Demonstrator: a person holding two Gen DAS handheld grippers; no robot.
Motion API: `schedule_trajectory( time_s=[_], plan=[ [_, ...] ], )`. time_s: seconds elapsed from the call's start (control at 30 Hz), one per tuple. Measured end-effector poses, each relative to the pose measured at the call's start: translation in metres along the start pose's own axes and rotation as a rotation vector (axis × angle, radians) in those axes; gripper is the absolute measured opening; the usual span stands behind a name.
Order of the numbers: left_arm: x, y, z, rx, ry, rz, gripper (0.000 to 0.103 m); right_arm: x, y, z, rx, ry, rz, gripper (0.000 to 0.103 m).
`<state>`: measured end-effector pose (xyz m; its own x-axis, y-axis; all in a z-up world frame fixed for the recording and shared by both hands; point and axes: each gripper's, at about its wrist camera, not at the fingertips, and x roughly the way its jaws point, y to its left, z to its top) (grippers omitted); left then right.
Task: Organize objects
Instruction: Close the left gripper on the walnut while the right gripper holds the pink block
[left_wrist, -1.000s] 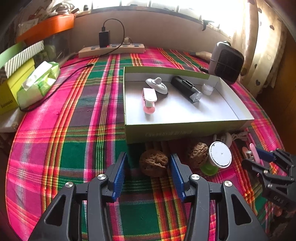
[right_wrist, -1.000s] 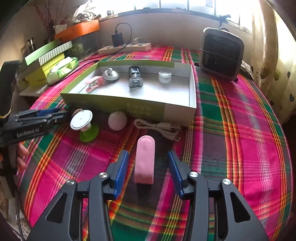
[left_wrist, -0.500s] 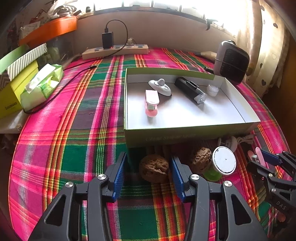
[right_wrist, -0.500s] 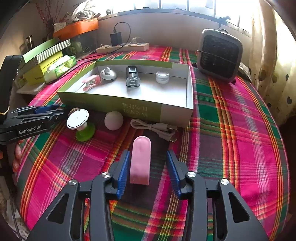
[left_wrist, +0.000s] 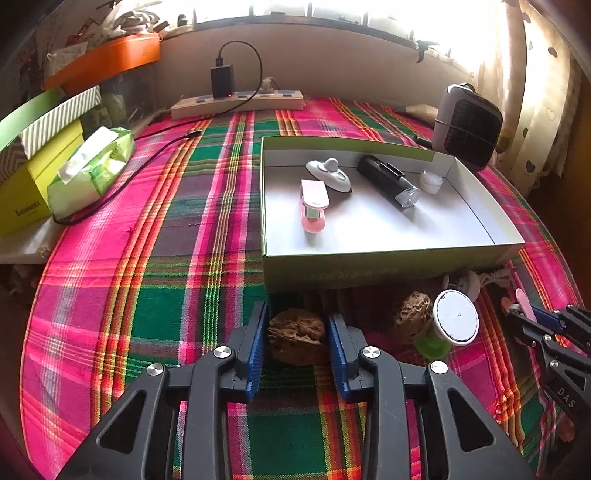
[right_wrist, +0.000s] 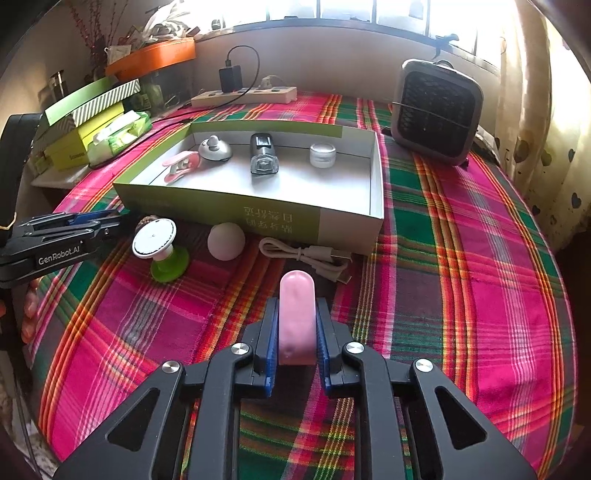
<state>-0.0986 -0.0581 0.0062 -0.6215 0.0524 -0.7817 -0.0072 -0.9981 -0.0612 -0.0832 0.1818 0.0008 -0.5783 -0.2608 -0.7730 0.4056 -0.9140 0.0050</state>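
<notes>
Your right gripper (right_wrist: 297, 341) has its blue pads pressed against both sides of the pink oblong piece (right_wrist: 296, 317), which lies lengthwise on the plaid tablecloth (right_wrist: 480, 295) with its rounded end pointing at the box. Your left gripper (left_wrist: 297, 336) brackets the walnut (left_wrist: 296, 335): the left pad touches the shell and the right pad sits at its other flank, though you cannot tell from this view whether it is fully clamped. The walnut rests on the cloth just in front of the box's near wall.

Beyond the pink piece, a coiled white USB cable (right_wrist: 306, 254) lies beside the near wall of the green-and-white box (right_wrist: 280, 218). To its left sit a pale round ball (right_wrist: 226, 240) and a white-topped green stand (right_wrist: 162, 251), with a second walnut (left_wrist: 412, 314) touching that stand.

Inside the box, along its far wall, you have a pink clip (left_wrist: 313, 206), a grey domed gadget (left_wrist: 328, 174), a black cylinder (left_wrist: 388, 181) and a small white jar (left_wrist: 431, 181).

A grey fan heater (right_wrist: 437, 110) stands near the table's far right edge, a power strip (right_wrist: 243, 96) with a black charger along the far edge, and a tissue pack (left_wrist: 92, 170) at the left edge.
</notes>
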Motion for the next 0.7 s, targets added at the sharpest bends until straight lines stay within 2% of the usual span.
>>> schedule_trajectory(
  time_s=[0.7],
  plan=[
    [-0.0050,0.0008,-0.0034,-0.010,-0.002,0.004,0.029,-0.0007,0.0018,-0.0003,-0.001,-0.001,-0.005,0.019]
  ],
)
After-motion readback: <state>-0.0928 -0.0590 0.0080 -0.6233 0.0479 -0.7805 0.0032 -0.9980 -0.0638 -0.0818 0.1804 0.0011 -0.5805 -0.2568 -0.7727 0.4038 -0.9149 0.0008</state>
